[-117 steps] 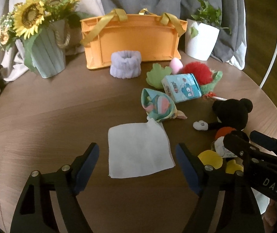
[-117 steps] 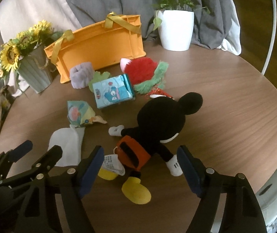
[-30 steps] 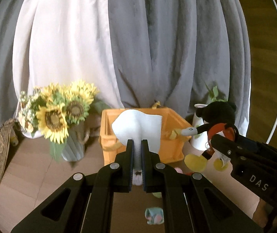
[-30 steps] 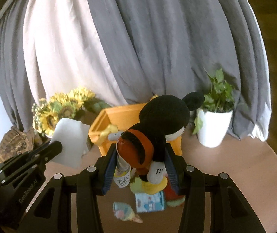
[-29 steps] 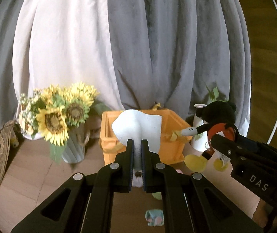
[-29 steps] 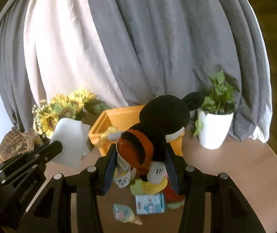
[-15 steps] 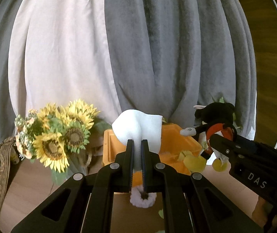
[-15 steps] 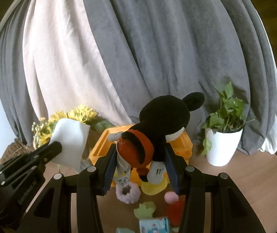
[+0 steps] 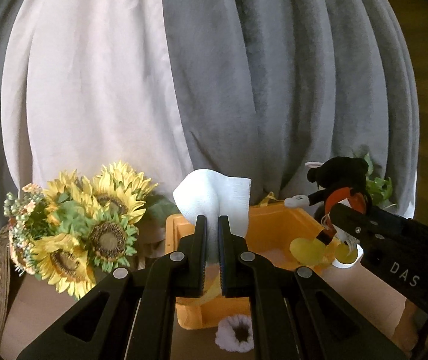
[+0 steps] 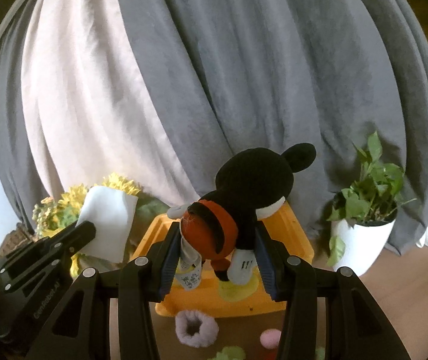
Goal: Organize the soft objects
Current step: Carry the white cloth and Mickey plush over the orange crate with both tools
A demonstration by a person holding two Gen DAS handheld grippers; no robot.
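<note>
Standing behind all else were grey and white curtains (image 9: 184,90). Before them sat the orange bin (image 10: 289,234), the landmark for this report. Left of the bin stood sunflowers (image 9: 73,225); right of it, a potted plant (image 10: 367,210). Above the bin hung the mouse plush (image 10: 244,204), clamped at the body by the right gripper (image 10: 217,258). Above the bin's left wall, the left gripper (image 9: 211,255) was pinched tight on the white cloth (image 9: 214,198). A fluffy scrunchie (image 10: 194,328) lay just in front of the bin.
</note>
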